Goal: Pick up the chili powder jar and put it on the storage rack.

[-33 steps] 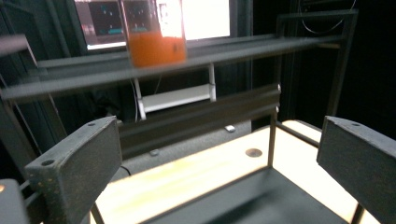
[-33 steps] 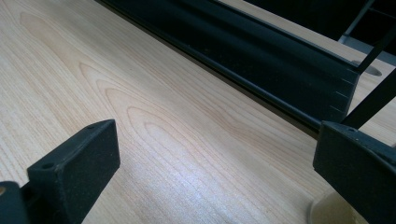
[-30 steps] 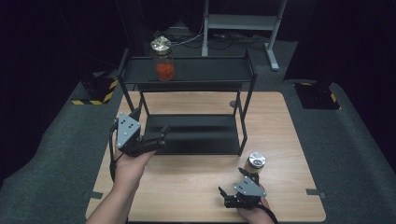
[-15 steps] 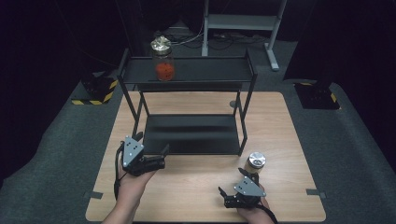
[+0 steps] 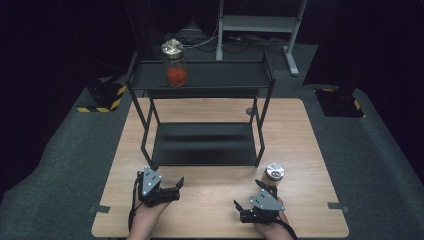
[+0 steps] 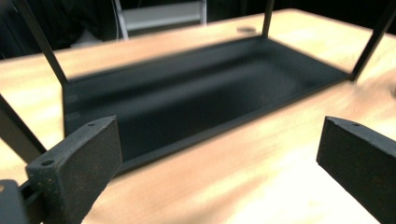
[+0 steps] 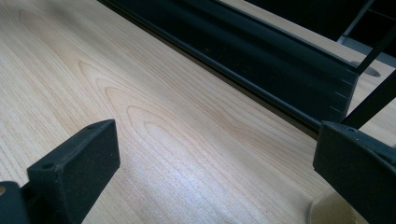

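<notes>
A glass jar (image 5: 175, 69) with red contents and a metal lid stands at the left of the black rack's top shelf (image 5: 220, 76). A smaller jar (image 5: 274, 175) with a metal lid stands on the wooden table (image 5: 210, 200) by the rack's front right leg. My left gripper (image 5: 175, 190) rests open at the table's front left, empty, facing the rack's lower shelf (image 6: 187, 93). My right gripper (image 5: 248, 199) is open and empty at the front right, just near-left of the small jar. That jar's base (image 7: 327, 212) shows beside the right jaw.
The two-tier black rack (image 5: 202, 145) takes up the table's middle and back. Its thin legs (image 6: 42, 42) stand at the corners. Bare wood (image 7: 154, 116) lies between both grippers and the rack. A grey metal stand (image 5: 260, 22) sits on the floor behind.
My left gripper has pulled back from the lower shelf's front left corner toward the table's near edge. The right gripper and both jars have stayed put.
</notes>
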`<state>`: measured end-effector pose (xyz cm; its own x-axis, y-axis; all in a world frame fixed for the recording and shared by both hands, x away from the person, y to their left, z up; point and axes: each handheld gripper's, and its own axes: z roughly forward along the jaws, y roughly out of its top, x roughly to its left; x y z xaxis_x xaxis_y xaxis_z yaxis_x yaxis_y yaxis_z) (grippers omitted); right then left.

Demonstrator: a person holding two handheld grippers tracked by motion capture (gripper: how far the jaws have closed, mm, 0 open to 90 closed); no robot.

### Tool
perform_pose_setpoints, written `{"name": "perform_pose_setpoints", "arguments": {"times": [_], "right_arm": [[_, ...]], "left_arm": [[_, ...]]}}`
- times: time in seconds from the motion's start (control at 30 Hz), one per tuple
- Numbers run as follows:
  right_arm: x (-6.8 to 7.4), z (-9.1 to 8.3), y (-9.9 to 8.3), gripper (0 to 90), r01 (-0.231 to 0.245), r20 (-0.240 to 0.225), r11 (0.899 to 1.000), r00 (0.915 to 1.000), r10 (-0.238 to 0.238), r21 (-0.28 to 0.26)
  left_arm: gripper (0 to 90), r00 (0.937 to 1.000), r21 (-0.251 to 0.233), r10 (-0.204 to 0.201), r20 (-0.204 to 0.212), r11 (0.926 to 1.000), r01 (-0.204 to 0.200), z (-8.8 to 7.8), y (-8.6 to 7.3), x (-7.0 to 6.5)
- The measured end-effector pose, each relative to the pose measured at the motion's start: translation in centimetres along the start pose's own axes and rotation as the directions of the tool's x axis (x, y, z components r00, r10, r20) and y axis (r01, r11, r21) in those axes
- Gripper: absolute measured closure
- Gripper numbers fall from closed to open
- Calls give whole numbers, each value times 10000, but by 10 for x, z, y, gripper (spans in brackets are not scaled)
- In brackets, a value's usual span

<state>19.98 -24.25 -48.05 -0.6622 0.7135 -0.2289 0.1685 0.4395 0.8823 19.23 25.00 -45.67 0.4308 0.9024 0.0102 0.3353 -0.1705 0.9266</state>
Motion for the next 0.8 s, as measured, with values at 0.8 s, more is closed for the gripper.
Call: {"name": "perform_pose_setpoints", "arguments": {"times": [0.8], "right_arm": [[2,0,0,0,147,29,9999,9999,-146,-17]], "left_arm": [[8,9670,1907,2548,-84,9496,-2486,13,-9,-28]]}}
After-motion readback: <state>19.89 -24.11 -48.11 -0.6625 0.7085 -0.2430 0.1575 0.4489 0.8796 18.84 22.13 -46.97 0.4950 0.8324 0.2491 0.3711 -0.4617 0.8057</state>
